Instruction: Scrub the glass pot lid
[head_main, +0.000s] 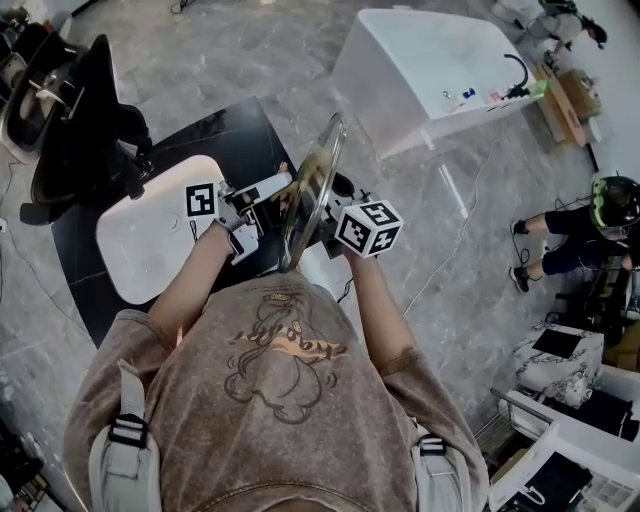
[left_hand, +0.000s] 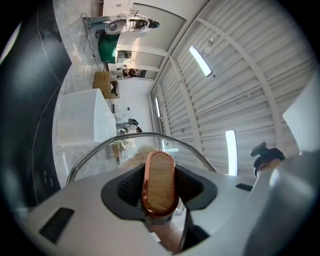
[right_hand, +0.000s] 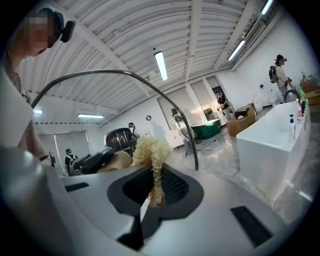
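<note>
I hold the glass pot lid (head_main: 312, 190) upright on its edge in front of me, over the black counter. My left gripper (head_main: 262, 197) is shut on the lid's knob (left_hand: 160, 181), a wooden oval with a copper rim, and the glass dome (left_hand: 95, 155) curves away beyond it. On the lid's other face, my right gripper (head_main: 338, 215) is shut on a straw-coloured fibre scrubber (right_hand: 149, 150). The scrubber's tuft sticks out past the jaws toward the glass, inside the metal rim (right_hand: 120, 73). Through the glass the scrubber (left_hand: 134, 156) shows as a pale blur.
A white basin (head_main: 150, 230) sits in the black counter (head_main: 230, 135) under the left gripper. A black chair (head_main: 75, 120) stands at the far left and a white tub-like table (head_main: 430, 70) at the back right. A person (head_main: 580, 230) crouches at the right.
</note>
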